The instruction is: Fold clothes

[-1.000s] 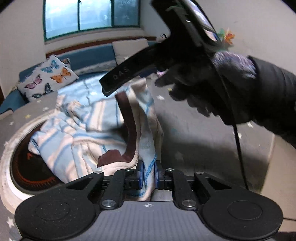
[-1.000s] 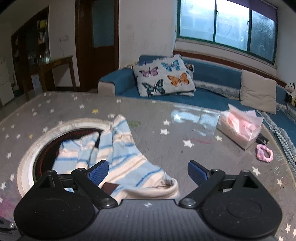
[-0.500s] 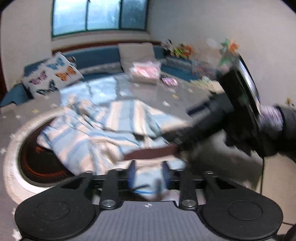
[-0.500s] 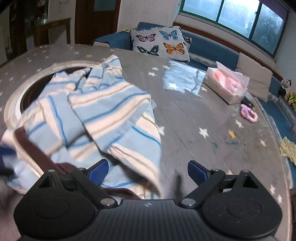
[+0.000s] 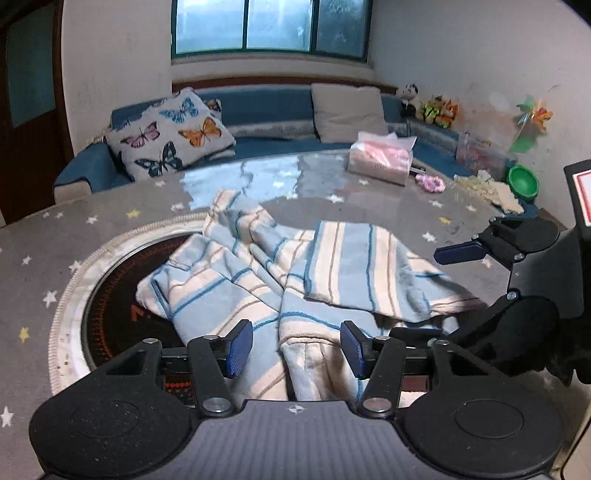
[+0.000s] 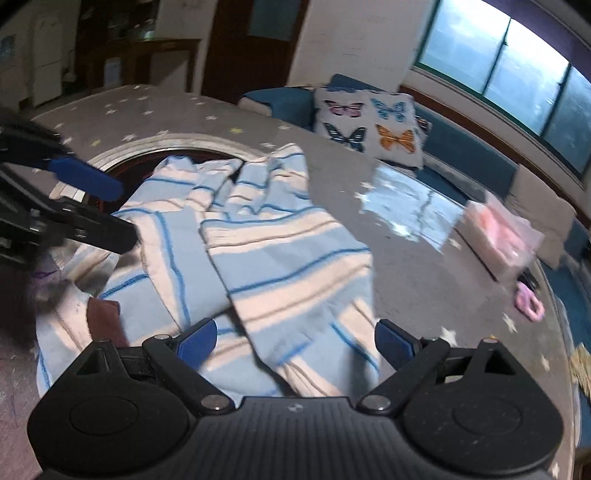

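The left wrist view shows the left gripper [image 5: 297, 349] close to the camera. Its two blue pads [image 5: 239, 347] stand apart and the jaws are opening. A soft fold of the striped garment [image 5: 295, 280] sits between the pads, but they do not press on it. The garment is blue and cream with thin blue lines. It lies in a loose, wrinkly heap on the grey table [image 5: 388, 210], which has little stars on it. Part of the garment hangs over a round dark plate [image 5: 107, 295] with a white ring, set into the table. On the right side the right gripper [image 5: 461, 253] pokes in, just beside the edge of the garment.

In the right wrist view, the right gripper [image 6: 295, 338] has its jaws wide apart. The garment [image 6: 280, 251] lies under it and between the blue pads [image 6: 195, 338], but nothing is pinched. A dark brown band [image 6: 103, 317] of the garment shows at the lower left. The left gripper [image 6: 85, 181] is at the left edge, over the garment.

Farther off on the table are a pink tissue pack [image 5: 380, 158] and a pink hair tie [image 5: 430, 182]. Behind the table is a blue sofa [image 5: 266, 110] with a butterfly pillow [image 5: 170, 136] and a plain pillow [image 5: 347, 110]. A window [image 5: 269, 27] is high on the wall.
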Demonstrator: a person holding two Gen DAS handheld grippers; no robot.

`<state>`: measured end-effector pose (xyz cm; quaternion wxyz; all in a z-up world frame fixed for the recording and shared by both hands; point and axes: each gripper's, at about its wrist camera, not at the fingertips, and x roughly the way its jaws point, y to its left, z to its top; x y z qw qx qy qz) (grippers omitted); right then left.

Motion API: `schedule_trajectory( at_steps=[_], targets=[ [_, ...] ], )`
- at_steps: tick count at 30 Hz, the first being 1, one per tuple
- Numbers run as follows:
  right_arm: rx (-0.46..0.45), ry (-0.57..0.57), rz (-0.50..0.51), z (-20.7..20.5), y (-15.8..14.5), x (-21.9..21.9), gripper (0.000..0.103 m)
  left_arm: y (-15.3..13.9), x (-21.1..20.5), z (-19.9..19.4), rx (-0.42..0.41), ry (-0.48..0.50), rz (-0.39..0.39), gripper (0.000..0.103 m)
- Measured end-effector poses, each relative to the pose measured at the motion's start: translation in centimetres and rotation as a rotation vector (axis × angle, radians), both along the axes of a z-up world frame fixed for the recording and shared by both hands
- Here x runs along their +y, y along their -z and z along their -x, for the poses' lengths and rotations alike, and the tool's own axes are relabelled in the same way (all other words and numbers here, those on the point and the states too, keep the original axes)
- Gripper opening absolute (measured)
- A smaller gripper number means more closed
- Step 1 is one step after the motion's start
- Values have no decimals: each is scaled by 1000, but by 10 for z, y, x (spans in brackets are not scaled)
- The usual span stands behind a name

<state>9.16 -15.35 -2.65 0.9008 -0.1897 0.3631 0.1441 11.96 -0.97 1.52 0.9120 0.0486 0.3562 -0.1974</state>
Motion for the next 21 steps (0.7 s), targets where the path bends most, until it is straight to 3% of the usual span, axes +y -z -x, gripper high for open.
schedule_trajectory(
  at_steps=[4,6,7,12,15,21],
  targets=[
    [-7,14,32,-10,9,4,76,10,-6,-8,38,19,4,35],
    [3,35,5,-14,10,-2,53,13,-8,-10,48,25,12,21],
    [12,47,-23,-15,9,-7,47,14,-9,-9,45,25,14,15],
    [-22,115,-69,-10,-1,-28,24,7,-2,1,9,-4,8,10],
    [-44,178,-95,-8,-8,-46,15,-2,9,10,-12,-44,14,9],
    [-46,296,-98,0,-10,-80,13,-17,42,40,-64,-131,2,8]
  ],
)
